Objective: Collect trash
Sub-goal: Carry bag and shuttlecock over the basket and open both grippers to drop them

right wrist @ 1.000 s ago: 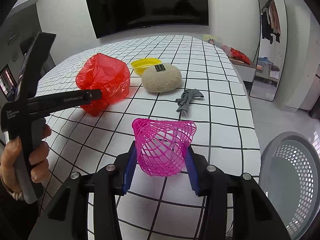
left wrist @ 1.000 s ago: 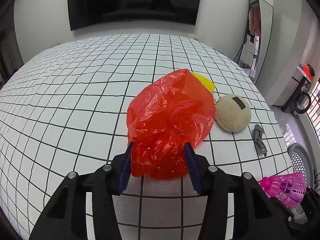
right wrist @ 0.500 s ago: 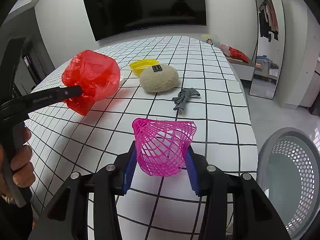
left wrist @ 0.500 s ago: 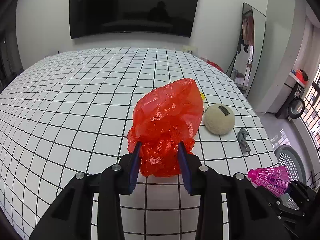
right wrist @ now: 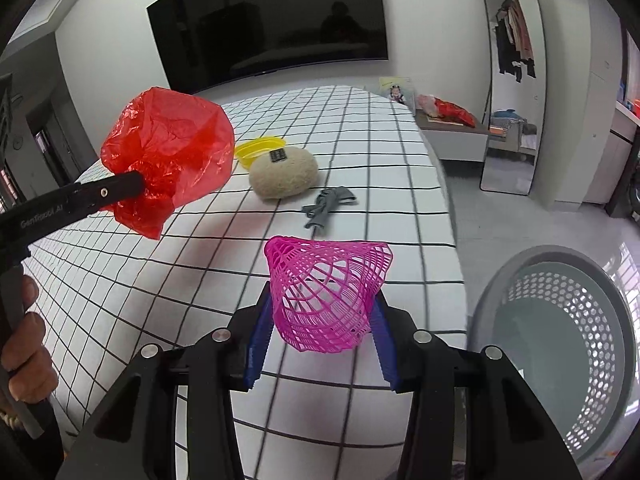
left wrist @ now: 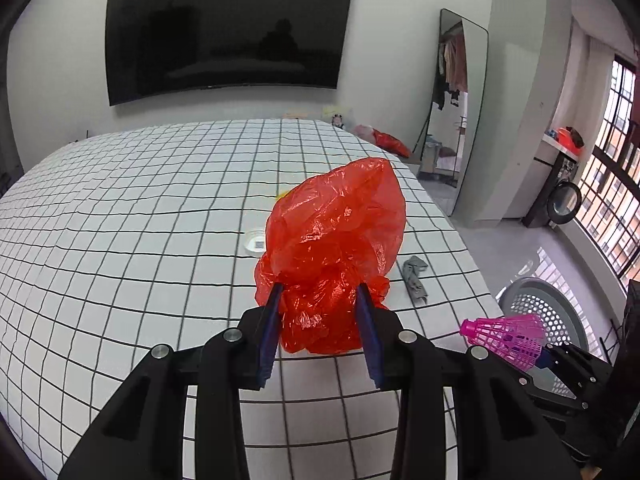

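Jaws: left gripper (left wrist: 319, 312) clamps red bag (left wrist: 334, 248) (crumpled); right gripper (right wrist: 320, 326) clamps pink shuttlecock (right wrist: 326, 292).

Glossy crinkled plastic bag (left wrist: 336, 236); seemingly plastic pink mesh (right wrist: 326, 296).

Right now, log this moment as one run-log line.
left gripper: shut on red plastic bag, lifted | right gripper: shut on pink mesh cone | basket: beside bed

We record a white wall (left wrist: 380, 92) bearing a dark television (left wrist: 228, 36). Right of the television: a leaning mirror (left wrist: 456, 112); further right, a barred window (left wrist: 612, 168), daylit. Below the television: a grid-patterned bed (left wrist: 120, 208). Pale glossy floor (left wrist: 508, 248).
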The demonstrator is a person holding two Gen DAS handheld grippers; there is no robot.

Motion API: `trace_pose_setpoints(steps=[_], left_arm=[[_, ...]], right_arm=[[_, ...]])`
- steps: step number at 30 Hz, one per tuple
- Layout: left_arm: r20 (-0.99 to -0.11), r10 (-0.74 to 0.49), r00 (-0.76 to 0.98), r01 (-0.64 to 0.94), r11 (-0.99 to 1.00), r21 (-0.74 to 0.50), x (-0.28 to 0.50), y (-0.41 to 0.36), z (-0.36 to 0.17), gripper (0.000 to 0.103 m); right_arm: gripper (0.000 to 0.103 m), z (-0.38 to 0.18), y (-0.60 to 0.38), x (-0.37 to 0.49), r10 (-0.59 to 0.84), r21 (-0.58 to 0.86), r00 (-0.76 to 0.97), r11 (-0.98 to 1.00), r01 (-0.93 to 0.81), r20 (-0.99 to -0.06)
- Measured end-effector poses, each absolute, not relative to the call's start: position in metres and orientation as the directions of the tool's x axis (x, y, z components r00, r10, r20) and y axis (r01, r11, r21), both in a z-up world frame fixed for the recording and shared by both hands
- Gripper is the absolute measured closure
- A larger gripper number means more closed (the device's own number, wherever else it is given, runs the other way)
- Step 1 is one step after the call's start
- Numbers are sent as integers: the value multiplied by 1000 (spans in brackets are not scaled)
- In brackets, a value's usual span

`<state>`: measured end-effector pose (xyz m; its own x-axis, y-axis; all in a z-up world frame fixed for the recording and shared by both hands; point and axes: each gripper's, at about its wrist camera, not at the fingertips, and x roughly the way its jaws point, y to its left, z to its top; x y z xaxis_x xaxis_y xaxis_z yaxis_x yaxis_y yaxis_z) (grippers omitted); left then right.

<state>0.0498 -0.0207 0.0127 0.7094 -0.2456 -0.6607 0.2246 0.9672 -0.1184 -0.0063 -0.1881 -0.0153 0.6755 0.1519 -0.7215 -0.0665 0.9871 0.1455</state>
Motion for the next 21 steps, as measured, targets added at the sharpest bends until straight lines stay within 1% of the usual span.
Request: trace_pose_setpoints(steps=[11, 21], left_arm=[[-671, -391, 630, 408, 902, -142, 28, -112, 9, 68], [-703, -451, 550, 531, 839, -122, 15, -191, -7, 68]], right_arm=[[59, -10, -262, -43, 48, 150, 693, 985, 88, -719], [59, -16, -328, -68, -49, 153, 683, 961, 233, -729]])
